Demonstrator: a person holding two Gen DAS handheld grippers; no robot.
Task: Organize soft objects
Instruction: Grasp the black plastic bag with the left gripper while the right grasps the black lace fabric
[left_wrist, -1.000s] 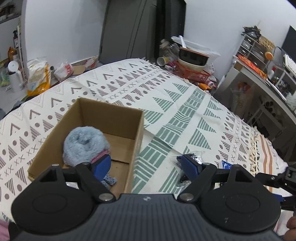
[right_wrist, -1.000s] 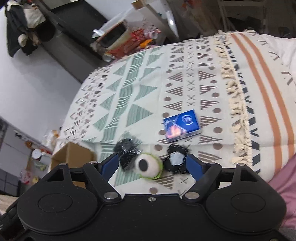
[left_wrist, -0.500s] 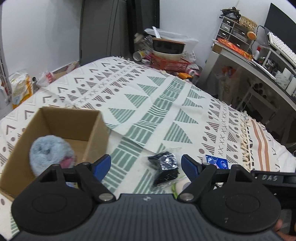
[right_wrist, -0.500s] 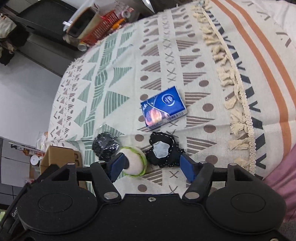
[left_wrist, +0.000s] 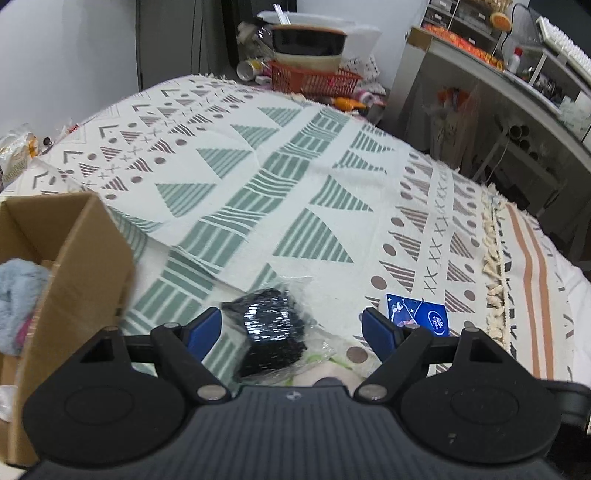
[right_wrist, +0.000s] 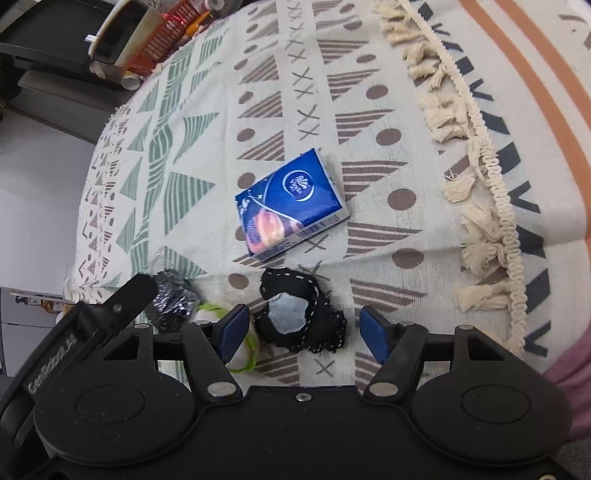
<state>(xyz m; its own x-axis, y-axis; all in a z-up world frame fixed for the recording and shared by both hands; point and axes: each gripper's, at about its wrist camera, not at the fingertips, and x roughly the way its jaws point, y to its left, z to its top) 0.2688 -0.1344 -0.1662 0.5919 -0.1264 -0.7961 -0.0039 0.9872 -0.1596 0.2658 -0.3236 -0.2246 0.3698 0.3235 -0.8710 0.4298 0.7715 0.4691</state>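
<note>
In the left wrist view, the left claw stood wide open and held nothing, its blue fingers spread to either side of a black bundle in clear plastic wrap that lay on the patterned bedspread. Just behind the bundle, close to the camera, a white and green soft ball showed only in part. A blue tissue pack lay near the right finger, a little farther out on the bedspread. At the left edge stood an open cardboard box, and inside it a fluffy grey-blue toy rested against something pink. Beyond the bed were a red basket and a cluttered desk.

In the right wrist view, the right claw was also wide open and empty. A black pouch with white stitching and a grey patch lay between its fingers, nearer the left one. The ball sat just outside that left finger, touching the wrapped bundle. The tissue pack lay apart, farther up the bedspread, whose tasselled fringe ran down the right side. Part of the left claw's body reached in over the bundle.
</note>
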